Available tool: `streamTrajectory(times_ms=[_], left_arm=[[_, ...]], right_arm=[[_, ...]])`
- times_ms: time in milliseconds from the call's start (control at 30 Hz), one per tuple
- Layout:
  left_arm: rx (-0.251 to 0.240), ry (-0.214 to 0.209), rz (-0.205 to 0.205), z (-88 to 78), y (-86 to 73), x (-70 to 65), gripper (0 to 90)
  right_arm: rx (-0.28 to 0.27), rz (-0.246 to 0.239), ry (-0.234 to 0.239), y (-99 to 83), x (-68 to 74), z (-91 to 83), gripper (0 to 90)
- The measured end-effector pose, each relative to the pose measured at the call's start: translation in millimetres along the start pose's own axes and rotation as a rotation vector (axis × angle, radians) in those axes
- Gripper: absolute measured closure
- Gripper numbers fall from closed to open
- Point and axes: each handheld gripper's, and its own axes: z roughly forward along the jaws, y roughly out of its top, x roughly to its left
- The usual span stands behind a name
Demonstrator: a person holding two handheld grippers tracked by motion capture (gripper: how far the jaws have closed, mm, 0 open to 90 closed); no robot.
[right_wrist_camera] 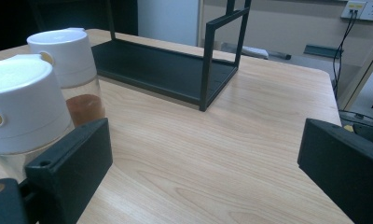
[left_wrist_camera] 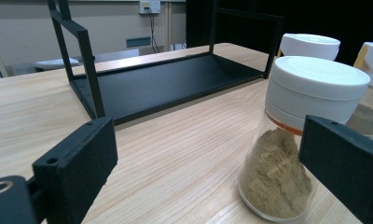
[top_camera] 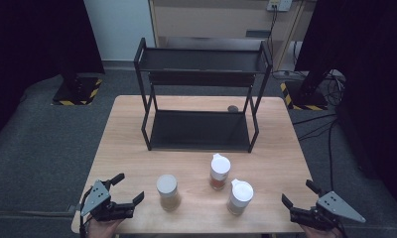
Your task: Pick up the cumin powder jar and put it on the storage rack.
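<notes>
In the high view the left gripper sits nearest, at the table's near left corner, jaws spread wide and empty; the right gripper mirrors it at the near right corner, jaws likewise apart with nothing between them; three jars stand upright on the near half between them, the tan jar closest to the left gripper, the red jar farther back in the middle, the pale jar just right of it and nearer the right gripper; a black rack stands behind them, both shelves bare.

In the left gripper view the open jaws frame the tan jar, which stands just beside the right-hand jaw, white lid on, powder heaped inside; the other two jars stand behind it; the rack lies beyond.

In the right gripper view the pale jar stands by the left-hand jaw, the red jar just behind it, the rack farther off; bare wood lies between the jaws.
</notes>
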Motion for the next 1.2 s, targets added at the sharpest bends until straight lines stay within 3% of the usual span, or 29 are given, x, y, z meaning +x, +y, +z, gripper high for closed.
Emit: streamTrajectory(times_ms=[133, 300, 733, 933, 1000, 1133, 1200], left_arm=[[0.008, 0.017, 0.014, 0.9, 0.7, -3.7, 3.6], [0.000, 0.001, 0.013, 0.1, -0.3, -1.5, 3.4], [0.006, 0.027, -0.016, -1.1, 1.9, -2.0, 3.5], [0.018, 0.027, 0.012, -0.9, 11.7, -8.3, 6.8], [0.005, 0.012, -0.011, -2.6, 12.8, -5.9, 6.6], [0.012, 0.033, -0.026, -6.8, 21.2, -5.7, 5.2], [0.018, 0.022, -0.046, -9.1, 27.0, -2.1, 4.9]], right_arm=[[0.001, 0.020, 0.005, -1.1, -2.5, 0.7, 3.3], [0.006, 0.015, 0.005, -0.1, -1.6, -0.4, 3.2], [0.014, 0.006, -0.001, 2.2, 1.6, 0.8, 3.1], [0.021, 0.020, -0.005, 2.4, 0.5, 0.9, 3.1], [0.024, 0.024, -0.002, 2.4, -0.2, 1.7, 3.1], [0.025, 0.023, -0.008, 2.8, 0.6, 1.5, 3.2], [0.027, 0.026, -0.010, 3.0, 0.5, 1.7, 3.2]])
